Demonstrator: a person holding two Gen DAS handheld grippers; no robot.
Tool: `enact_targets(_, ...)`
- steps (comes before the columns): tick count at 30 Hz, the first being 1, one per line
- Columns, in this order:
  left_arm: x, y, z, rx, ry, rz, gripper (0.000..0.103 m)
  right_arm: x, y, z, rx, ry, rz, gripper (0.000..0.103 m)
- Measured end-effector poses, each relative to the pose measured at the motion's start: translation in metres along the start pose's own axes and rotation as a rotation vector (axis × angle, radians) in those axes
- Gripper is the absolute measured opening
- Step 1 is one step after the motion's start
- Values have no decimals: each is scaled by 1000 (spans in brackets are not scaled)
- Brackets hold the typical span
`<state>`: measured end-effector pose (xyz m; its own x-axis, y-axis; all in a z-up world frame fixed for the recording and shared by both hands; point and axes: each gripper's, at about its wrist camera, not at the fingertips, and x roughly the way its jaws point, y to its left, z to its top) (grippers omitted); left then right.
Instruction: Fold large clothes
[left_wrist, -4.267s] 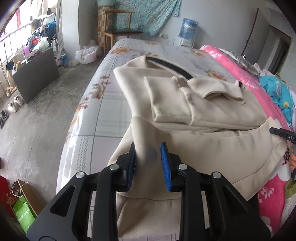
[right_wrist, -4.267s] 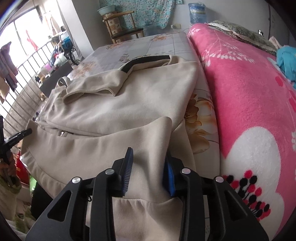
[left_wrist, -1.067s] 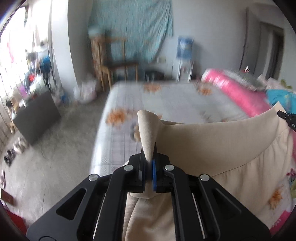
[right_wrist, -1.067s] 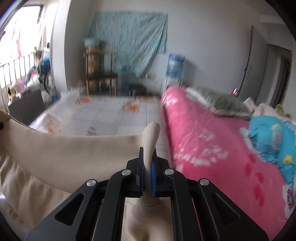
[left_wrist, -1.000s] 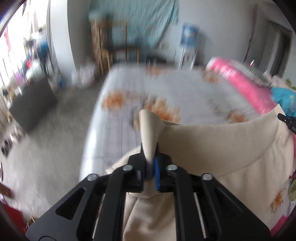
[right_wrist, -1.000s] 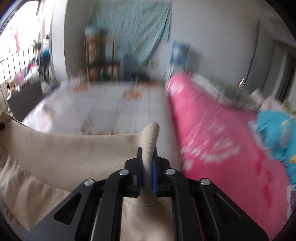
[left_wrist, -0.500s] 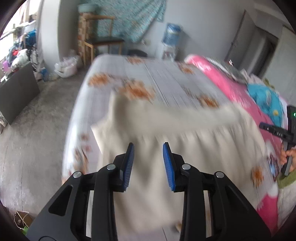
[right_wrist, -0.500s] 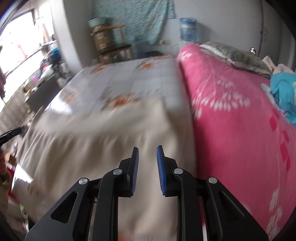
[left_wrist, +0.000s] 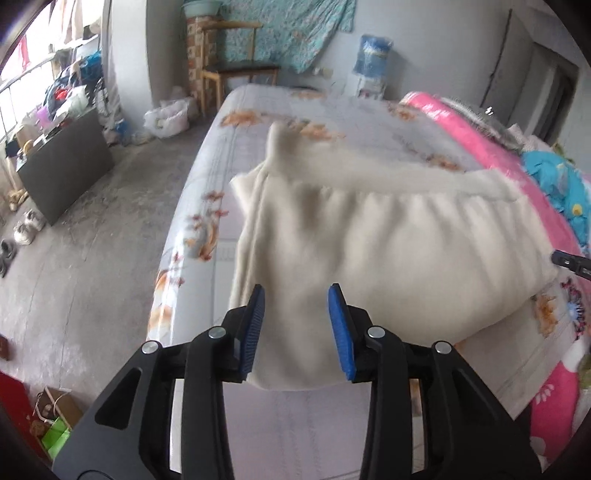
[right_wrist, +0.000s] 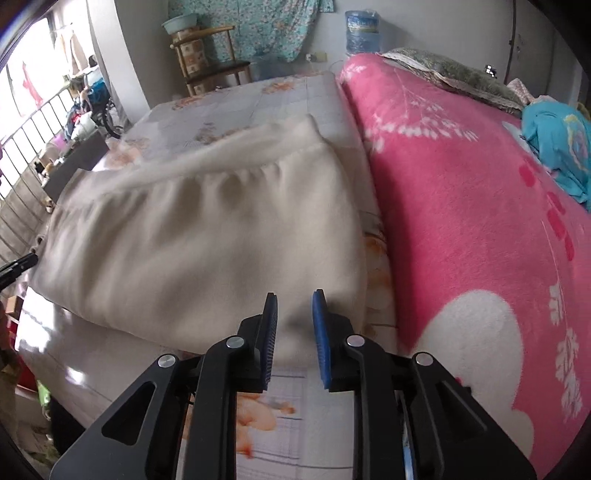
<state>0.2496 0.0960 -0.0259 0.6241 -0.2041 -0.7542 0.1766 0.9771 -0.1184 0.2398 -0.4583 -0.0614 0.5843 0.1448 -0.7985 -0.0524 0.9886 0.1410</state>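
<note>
A cream sweatshirt (left_wrist: 388, 251) lies folded over on itself on the floral bed sheet (left_wrist: 295, 110), its ribbed hem at the far side. My left gripper (left_wrist: 296, 295) hovers over the fold's near left corner, its jaws opening, with nothing pressed between the blue pads. In the right wrist view the same sweatshirt (right_wrist: 207, 236) fills the middle. My right gripper (right_wrist: 294, 299) stands open just above its near right corner, holding nothing. The other gripper's tip shows at the edge of each view (left_wrist: 572, 260) (right_wrist: 14, 266).
A pink flowered blanket (right_wrist: 461, 184) runs along the bed's right side, with a blue garment (right_wrist: 557, 144) on it. Beyond the bed stand a wooden chair (left_wrist: 236, 70) and a water jug (left_wrist: 373, 55). A dark cabinet (left_wrist: 62, 162) and shoes (left_wrist: 26, 229) are on the floor at left.
Both grippers were shut on the sweatshirt's hem, held up; they have let go and drawn back. The hem has dropped onto the far part of the garment, folding it.
</note>
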Motion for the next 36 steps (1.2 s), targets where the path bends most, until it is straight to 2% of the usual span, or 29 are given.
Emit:
enact_targets(1, -2, -6, 5, 11, -15, -19, 36, 0, 6, 10, 6, -16, 37, 26)
enact_targets(3, -1, -26, 15, 43, -33, -28, 38, 3, 21, 31, 11, -45, 82, 47)
enact_targets(5, 13, -52, 33, 89, -30, -33, 41, 17, 45, 58, -27, -75, 122, 55)
enact_targets(8, 45, -81, 59, 96, -6, -28, 42, 54, 69, 91, -41, -56, 133, 56)
enact_targets(10, 69, -98, 73, 124, -25, 27, 42, 89, 80, 107, -73, -25, 79, 56)
enact_targets(12, 101, -100, 78, 135, 43, 80, 46, 122, 86, 109, -123, 27, -11, 56)
enact_targets(15, 110, -95, 84, 121, 35, 73, 52, 127, 80, 111, -96, 36, -13, 61)
enact_targets(17, 99, -94, 85, 118, 34, 76, 52, 115, 82, 109, -66, 28, -5, 61)
enact_targets(18, 92, -92, 83, 124, 17, 64, 52, 105, 88, 105, -75, 15, 28, 60)
enact_targets(20, 76, -96, 75, 141, -19, 4, 52, 85, 107, 92, -125, -21, 120, 60)
enact_targets(22, 64, -102, 65, 165, -40, -73, 52, 72, 132, 76, -216, -46, 164, 60)
enact_targets(24, 68, -108, 52, 182, -8, -69, 52, 76, 150, 62, -290, -32, 143, 61)
enact_targets(26, 84, -110, 38, 194, 42, -18, 52, 102, 163, 46, -347, 36, 64, 61)
enact_targets(27, 85, -110, 35, 197, 31, -12, 53, 103, 164, 41, -365, 3, 42, 61)
enact_targets(29, 74, -107, 33, 180, 14, -13, 52, 94, 168, 38, -369, 16, 20, 61)
enact_targets(30, 63, -103, 32, 154, -3, -51, 52, 85, 167, 35, -354, 11, 30, 61)
enact_targets(31, 51, -99, 29, 133, -26, -85, 52, 68, 167, 28, -348, -21, 78, 61)
enact_targets(33, 34, -94, 19, 121, -58, -123, 53, 53, 166, 14, -374, -60, 109, 61)
enact_targets(35, 36, -89, 3, 116, -22, -130, 53, 56, 168, -7, -411, -42, 75, 62)
enact_targets(36, 43, -87, -4, 117, 12, -104, 53, 63, 164, -17, -409, -24, 65, 62)
